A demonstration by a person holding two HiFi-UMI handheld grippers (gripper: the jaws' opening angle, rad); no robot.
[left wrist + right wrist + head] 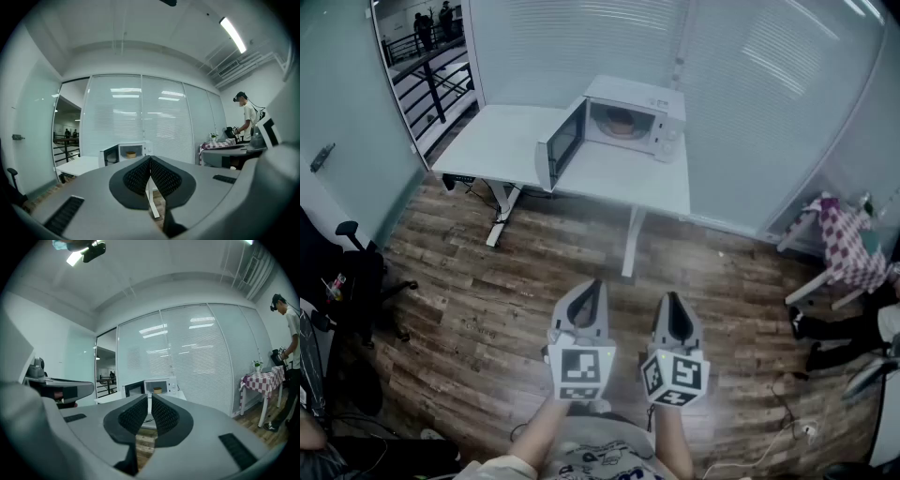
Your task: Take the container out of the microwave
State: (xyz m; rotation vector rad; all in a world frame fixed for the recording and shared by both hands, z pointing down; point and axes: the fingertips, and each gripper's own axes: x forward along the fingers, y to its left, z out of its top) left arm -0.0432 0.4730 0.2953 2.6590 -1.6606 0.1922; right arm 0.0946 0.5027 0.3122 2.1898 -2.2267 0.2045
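Left gripper (pixel 593 286) and right gripper (pixel 673 298): fingers (pixel 138 177) together, empty; one open microwave (pixel 639 94) holds one container (pixel 620 120).

Left gripper (pixel 596 284), right gripper (pixel 671 298): grey moulded shells, tapered noses. Each carries white marker cube (pixel 580 367), black square patterns. Jaws lined with black dimpled pads (pixel 138 177). Shirt (pixel 602 462) white, dark doodle print.

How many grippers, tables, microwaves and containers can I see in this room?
Grippers: 2 (left gripper, right gripper)
Tables: 2 (white table, checkered table)
Microwave: 1
Container: 1
Total: 6
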